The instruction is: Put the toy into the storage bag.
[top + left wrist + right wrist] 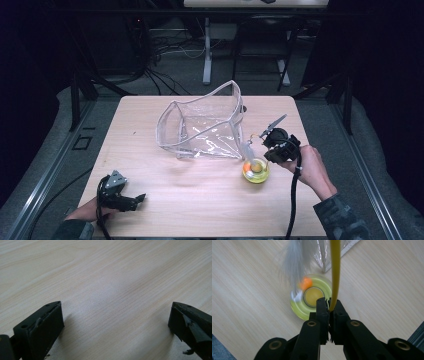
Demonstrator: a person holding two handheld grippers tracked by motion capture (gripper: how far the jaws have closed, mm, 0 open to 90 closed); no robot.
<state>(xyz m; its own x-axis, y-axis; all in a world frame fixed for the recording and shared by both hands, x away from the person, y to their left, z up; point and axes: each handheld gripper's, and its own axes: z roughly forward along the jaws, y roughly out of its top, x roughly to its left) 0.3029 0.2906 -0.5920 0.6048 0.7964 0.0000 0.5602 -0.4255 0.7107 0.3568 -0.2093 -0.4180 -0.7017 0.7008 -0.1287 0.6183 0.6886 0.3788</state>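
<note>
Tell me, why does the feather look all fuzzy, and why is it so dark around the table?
In the right gripper view the grey feather is smeared, out of focus or moving. In the high view light falls on the table alone, so the room behind stays black, and the clear bag glints.

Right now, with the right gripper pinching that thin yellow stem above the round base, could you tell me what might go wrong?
1. The right gripper pinches only the thin yellow stem; it could slip out or bend.
2. The round yellow base rests on the table while the left gripper stands open over bare wood, so it may drag or tip.
3. The feather lies close to the clear pouch and might snag on it.
</note>
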